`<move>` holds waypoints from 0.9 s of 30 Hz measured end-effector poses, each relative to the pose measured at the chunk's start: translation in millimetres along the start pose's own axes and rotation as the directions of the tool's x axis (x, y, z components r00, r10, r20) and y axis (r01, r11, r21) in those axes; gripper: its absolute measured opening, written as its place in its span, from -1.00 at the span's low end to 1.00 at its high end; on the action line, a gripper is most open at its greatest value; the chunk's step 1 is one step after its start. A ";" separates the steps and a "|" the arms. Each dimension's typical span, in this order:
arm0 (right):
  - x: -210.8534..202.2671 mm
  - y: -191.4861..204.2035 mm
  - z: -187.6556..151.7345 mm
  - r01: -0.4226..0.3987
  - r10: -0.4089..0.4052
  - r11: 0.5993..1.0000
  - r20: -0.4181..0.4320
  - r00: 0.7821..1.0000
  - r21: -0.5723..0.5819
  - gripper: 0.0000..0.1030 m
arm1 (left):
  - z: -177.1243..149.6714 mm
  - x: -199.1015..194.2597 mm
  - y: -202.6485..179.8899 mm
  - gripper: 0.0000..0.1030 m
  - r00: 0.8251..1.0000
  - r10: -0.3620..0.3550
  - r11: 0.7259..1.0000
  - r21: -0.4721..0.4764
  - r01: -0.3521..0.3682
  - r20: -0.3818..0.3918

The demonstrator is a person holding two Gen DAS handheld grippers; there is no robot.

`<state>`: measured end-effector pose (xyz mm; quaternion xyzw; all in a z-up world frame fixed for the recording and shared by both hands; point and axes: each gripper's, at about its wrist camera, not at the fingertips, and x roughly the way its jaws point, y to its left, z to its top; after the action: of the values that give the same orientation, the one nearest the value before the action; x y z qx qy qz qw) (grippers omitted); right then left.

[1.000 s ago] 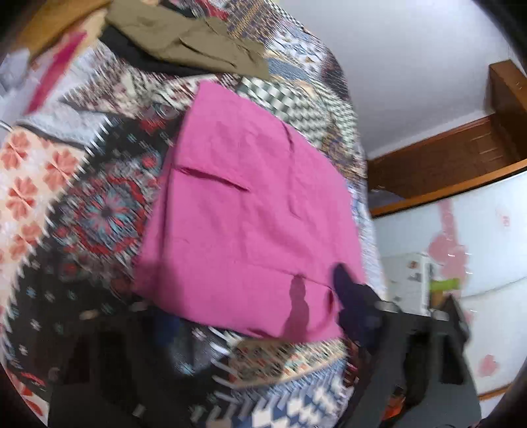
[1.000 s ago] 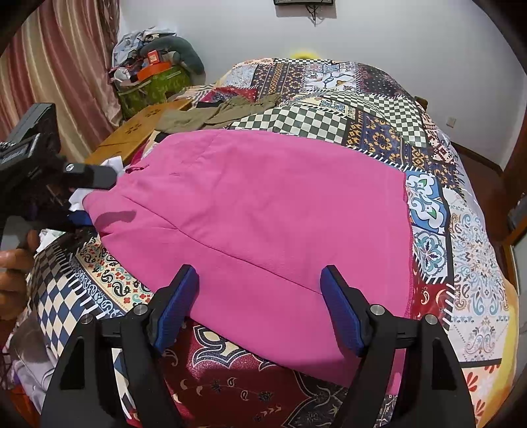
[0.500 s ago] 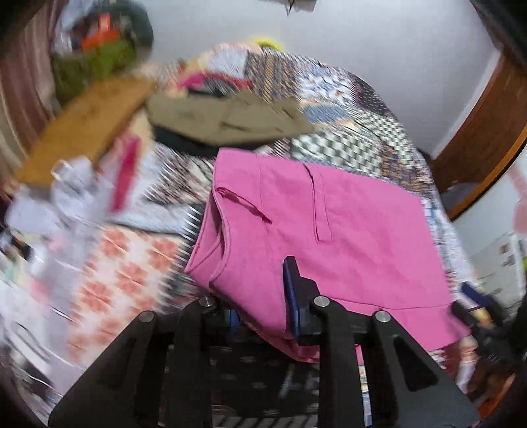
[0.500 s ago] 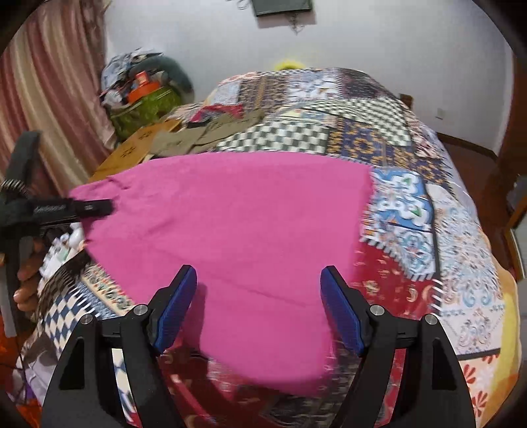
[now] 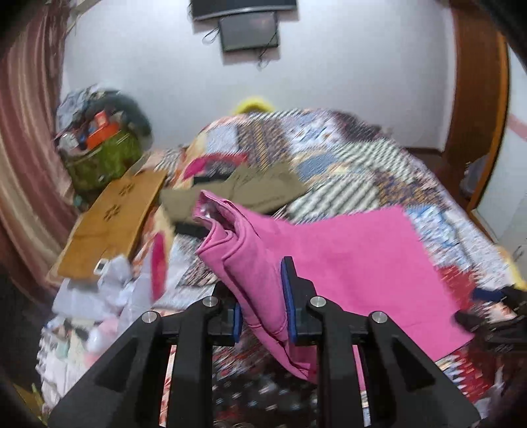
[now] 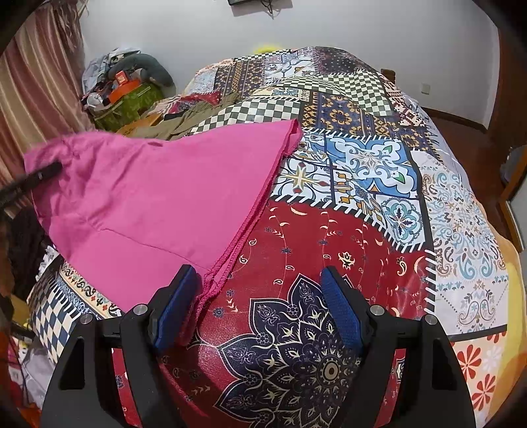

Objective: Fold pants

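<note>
Pink pants (image 5: 346, 260) lie on the patchwork bedspread (image 6: 362, 158), their left end bunched and lifted. My left gripper (image 5: 263, 296) has that bunched end between its blue pads, and the jaws are still closing on the fabric. In the right wrist view the same pants (image 6: 158, 197) slope up to the left, where the left gripper (image 6: 42, 173) holds them. My right gripper (image 6: 260, 280) hangs open over the bedspread. The hem corner of the pants lies just inside its left finger (image 6: 178, 299); nothing is pinched.
An olive garment (image 5: 257, 187) lies behind the pants. A wooden board (image 5: 112, 220) and a green bag (image 5: 102, 158) piled with clutter stand along the bed's left side, with loose clothes below them. A screen (image 5: 248, 29) hangs on the far wall.
The left gripper has shut on the pants' end and lifted it, rolling upright. The pants have been dragged leftward, so the right gripper now hangs over the hem corner and bare bedspread.
</note>
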<state>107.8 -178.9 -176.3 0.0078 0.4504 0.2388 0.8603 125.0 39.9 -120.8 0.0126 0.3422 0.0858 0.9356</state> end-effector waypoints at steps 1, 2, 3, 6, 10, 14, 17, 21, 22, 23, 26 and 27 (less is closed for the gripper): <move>-0.4 -0.3 -0.3 -0.002 0.002 1.000 0.000 1.000 0.001 0.45 | 3.9 -2.7 -4.5 -0.61 1.000 -0.017 1.000 0.002 0.016 0.008; 0.7 -1.0 0.4 -0.003 0.003 1.000 0.000 1.000 0.002 0.45 | 9.7 -4.2 -10.6 -0.62 0.999 -0.040 0.999 0.007 0.040 0.016; 1.2 -0.8 0.4 -0.003 0.003 1.000 0.000 1.000 0.003 0.45 | 15.2 -5.9 -16.8 -0.63 0.998 -0.064 0.998 0.014 0.064 0.024; 1.6 -0.8 -0.3 -0.002 0.002 1.000 0.003 1.000 0.001 0.45 | 26.9 -10.9 -40.1 -0.64 0.992 -0.124 0.991 0.055 0.121 0.040; 1.5 -1.0 -0.1 -0.004 0.004 1.000 0.002 1.000 -0.007 0.45 | 34.0 -14.7 -71.3 -0.67 0.977 -0.213 0.973 0.101 0.208 0.035; 1.4 -1.3 0.3 -0.011 0.011 1.000 0.004 1.000 -0.010 0.45 | 38.5 -10.8 -92.1 -0.67 0.950 -0.312 0.945 0.096 0.312 -0.014; 1.6 -2.1 0.3 -0.017 0.017 1.000 0.006 1.000 -0.008 0.45 | 39.6 -3.2 -108.7 -0.68 0.926 -0.369 0.922 0.097 0.375 -0.072; 2.3 -3.3 0.1 -0.023 0.023 1.000 0.008 1.000 -0.008 0.45 | 34.6 6.9 -122.0 -0.68 0.906 -0.404 0.903 0.101 0.417 -0.128; 2.4 -3.5 0.2 -0.025 0.025 1.000 0.008 1.000 -0.008 0.45 | 32.3 9.7 -125.3 -0.68 0.897 -0.416 0.896 0.102 0.432 -0.148; 2.4 -3.7 0.1 -0.026 0.026 1.000 0.008 1.000 -0.009 0.45 | 30.4 11.2 -127.0 -0.68 0.892 -0.424 0.891 0.103 0.442 -0.160; 3.3 -4.2 0.7 -0.029 0.029 1.000 0.008 1.000 -0.008 0.45 | 26.1 17.9 -129.9 -0.66 0.869 -0.448 0.874 0.102 0.476 -0.211; 3.3 -4.3 0.7 -0.030 0.030 1.000 0.008 1.000 -0.008 0.45 | 25.7 19.8 -129.8 -0.63 0.859 -0.458 0.869 0.092 0.487 -0.229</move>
<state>111.7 -181.2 -179.5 0.0122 0.4457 0.2533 0.8585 176.1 -83.8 -124.5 -0.0119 0.4321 -0.1713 0.8853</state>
